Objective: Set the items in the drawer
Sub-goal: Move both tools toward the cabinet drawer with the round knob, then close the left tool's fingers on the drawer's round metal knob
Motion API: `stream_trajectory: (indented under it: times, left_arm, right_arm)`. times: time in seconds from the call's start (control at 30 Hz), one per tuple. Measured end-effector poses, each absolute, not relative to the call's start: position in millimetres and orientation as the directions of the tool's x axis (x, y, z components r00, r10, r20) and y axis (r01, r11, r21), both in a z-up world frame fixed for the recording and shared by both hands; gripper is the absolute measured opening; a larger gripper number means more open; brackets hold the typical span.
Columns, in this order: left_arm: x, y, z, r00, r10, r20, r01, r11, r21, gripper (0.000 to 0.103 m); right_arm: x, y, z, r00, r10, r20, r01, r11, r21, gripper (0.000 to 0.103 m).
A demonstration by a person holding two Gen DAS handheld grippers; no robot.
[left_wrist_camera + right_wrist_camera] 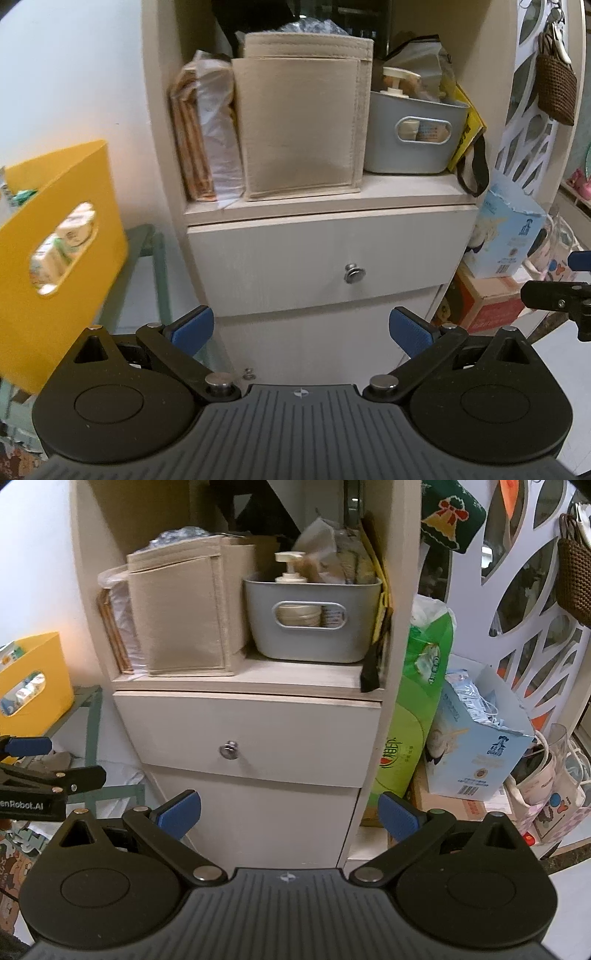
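**Two empty grippers face a shut drawer**

Blue-padded fingers frame both views: the left gripper point(301, 332) and the right gripper point(290, 814) are each spread wide, holding nothing, side by side before a pale cabinet point(325, 332). Each one shows at the edge of the other's camera.

Straight ahead of both, the drawer point(328, 258) sits closed, its front flush under the shelf point(325, 201), with a small metal knob point(354, 274) at its centre. Neither gripper touches the knob or the drawer front; both are apart from it. Below the drawer is a plain cabinet door.

On the shelf above stand a beige fabric bin point(301, 122) and, just beside it to the right, a grey tub point(415, 134) holding a pump bottle point(290, 572) and other small goods. Wrapped packets point(207, 136) lean against the bin's left side, and a yellow bag with a black strap point(471, 147) is wedged between the tub and the cabinet wall.

Left of the cabinet, a yellow box point(55, 258) with a cut-out handle rests on a green rack point(90, 709). Right of the cabinet, a green pack point(417, 716) stands upright near a torn light-blue carton point(476, 746), which sits on an orange box point(491, 306). A brown woven bag point(556, 88) hangs on the white cut-out screen point(532, 602) beyond.
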State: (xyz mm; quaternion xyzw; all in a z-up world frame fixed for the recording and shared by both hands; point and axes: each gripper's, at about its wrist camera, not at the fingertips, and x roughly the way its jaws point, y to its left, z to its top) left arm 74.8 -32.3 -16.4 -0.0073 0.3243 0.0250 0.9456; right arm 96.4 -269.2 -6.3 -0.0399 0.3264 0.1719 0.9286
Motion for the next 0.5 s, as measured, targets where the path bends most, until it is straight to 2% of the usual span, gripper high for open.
stream_trajectory:
  times: [0.3, 0.4, 0.5]
  left_arm:
    - [106.8, -43.7, -29.6, 0.793, -0.001, -0.609, -0.040, 0.998, -0.053, 0.101]
    - [119.7, -46.6, -35.2, 0.786, 0.024, -0.618, -0.070, 0.996, -0.050, 0.100]
    - [133.3, -49.6, -41.8, 0.787, 0.044, -0.615, -0.082, 0.996, -0.033, 0.094]
  right_arm:
    - [128.5, -289.8, -10.6, 0.724, 0.293, -0.624, -0.335, 0.941, 0.053, 0.103]
    - [136.4, -295.2, -9.2, 0.732, 0.295, -0.614, -0.335, 0.941, 0.052, 0.103]
    - [146.1, -302.1, -6.7, 0.738, 0.302, -0.604, -0.336, 0.940, 0.060, 0.103]
